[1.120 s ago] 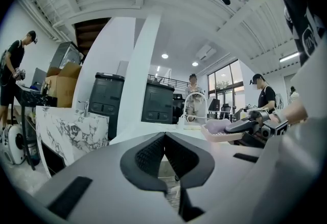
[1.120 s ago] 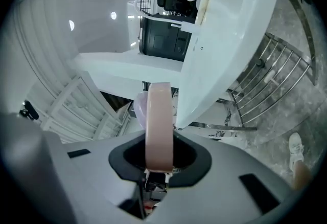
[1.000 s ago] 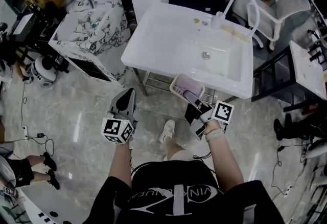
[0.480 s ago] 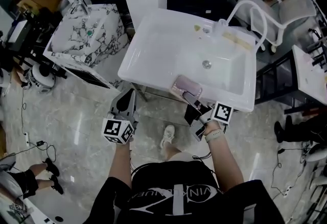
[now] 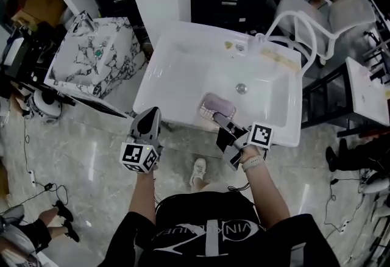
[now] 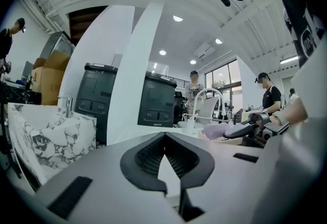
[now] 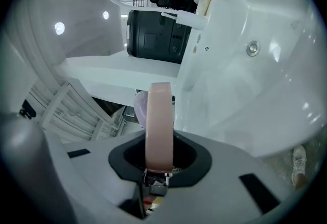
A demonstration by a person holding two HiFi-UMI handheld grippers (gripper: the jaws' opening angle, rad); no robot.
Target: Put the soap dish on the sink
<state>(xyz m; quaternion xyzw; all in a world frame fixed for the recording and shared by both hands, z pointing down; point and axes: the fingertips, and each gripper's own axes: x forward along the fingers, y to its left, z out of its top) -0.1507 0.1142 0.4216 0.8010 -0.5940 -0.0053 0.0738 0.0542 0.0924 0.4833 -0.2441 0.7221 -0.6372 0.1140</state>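
White sink (image 5: 177,71); right hand-held gripper (image 5: 216,116) pinches soap dish (image 5: 217,105), underside hidden; left hand-held gripper (image 5: 150,116) closed, empty.

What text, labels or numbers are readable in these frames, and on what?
Shirt: white lettering across the chest, too distorted to read.
Cubes on the left hand-held gripper and right hand-held gripper: square marker patterns only, no letters.
Soap dish, sink: no print visible.
Nothing else in any view can be read.
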